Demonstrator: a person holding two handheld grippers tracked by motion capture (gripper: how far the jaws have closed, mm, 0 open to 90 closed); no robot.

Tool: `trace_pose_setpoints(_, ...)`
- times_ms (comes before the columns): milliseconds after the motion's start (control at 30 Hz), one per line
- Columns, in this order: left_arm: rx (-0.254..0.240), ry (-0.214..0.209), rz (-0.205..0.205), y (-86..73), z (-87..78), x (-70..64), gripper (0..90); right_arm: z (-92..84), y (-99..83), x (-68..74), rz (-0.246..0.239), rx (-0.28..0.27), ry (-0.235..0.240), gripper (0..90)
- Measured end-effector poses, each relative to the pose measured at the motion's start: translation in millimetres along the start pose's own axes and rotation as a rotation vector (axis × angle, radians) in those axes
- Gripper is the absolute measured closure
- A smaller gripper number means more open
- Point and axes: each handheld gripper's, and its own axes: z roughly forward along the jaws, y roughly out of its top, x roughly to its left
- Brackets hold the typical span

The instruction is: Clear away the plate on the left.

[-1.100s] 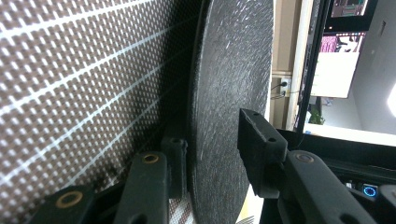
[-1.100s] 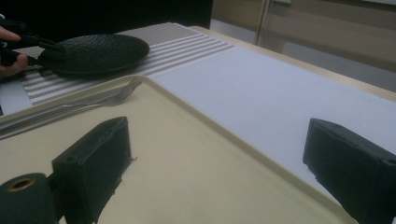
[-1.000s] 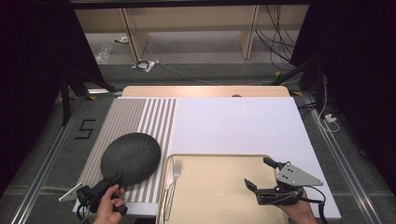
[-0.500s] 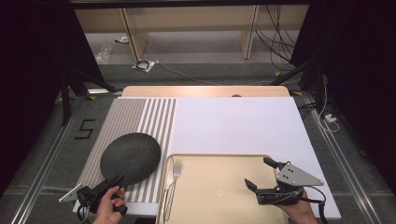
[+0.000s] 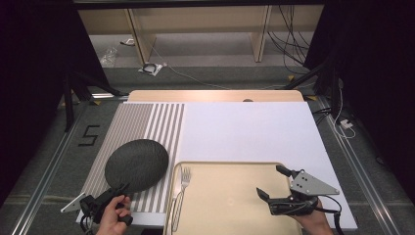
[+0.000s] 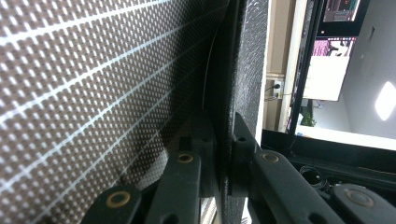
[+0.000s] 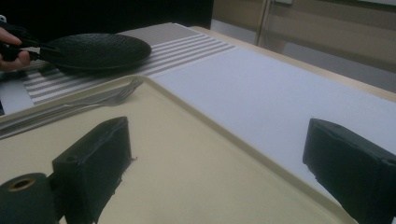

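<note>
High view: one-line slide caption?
Left gripper clamps dark textured oval plate; open right gripper over beige tray.

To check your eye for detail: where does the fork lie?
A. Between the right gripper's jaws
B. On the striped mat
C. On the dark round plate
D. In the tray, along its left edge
D: in the high view the fork lies inside the beige tray along its left rim, apart from the plate and from the open right gripper.
</note>
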Motion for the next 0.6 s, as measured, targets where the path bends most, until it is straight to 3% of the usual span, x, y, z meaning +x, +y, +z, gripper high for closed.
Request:
trace_pose_setpoints(300,0.018,-0.007,-0.022,0.1,-0.6,-0.8,84.3,0.1,0.1,-0.2,0.004,0.000,0.001,8.7)
trace_pose_setpoints(600,0.051,-0.040,0.004,-3.9,-3.1,-7.3,84.0,-0.2,0.0,-0.3,0.004,-0.003,0.003,8.7)
